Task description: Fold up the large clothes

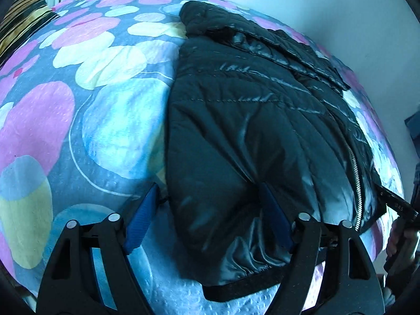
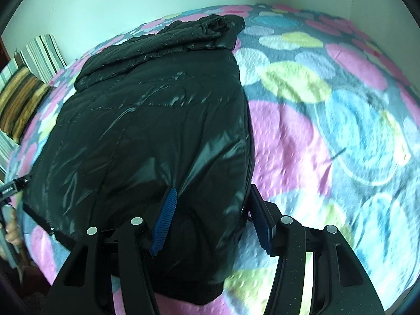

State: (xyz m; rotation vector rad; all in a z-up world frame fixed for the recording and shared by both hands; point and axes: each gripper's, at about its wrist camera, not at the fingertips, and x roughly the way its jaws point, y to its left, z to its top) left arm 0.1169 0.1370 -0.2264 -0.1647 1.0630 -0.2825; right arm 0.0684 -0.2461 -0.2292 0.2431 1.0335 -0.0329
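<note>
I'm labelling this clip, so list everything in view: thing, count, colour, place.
jacket: one, shiny black, partly folded on the bedspread, zip along one edge.
bedspread: one, pink, blue and yellow ovals, covers the bed.
striped pillows: at least two, brown-black and green-white, against the wall.
wall: pale, behind the bed.
left claw: black, blue pads, straddling the jacket's near corner.
right claw: same, pressed around the jacket's other near corner.
</note>
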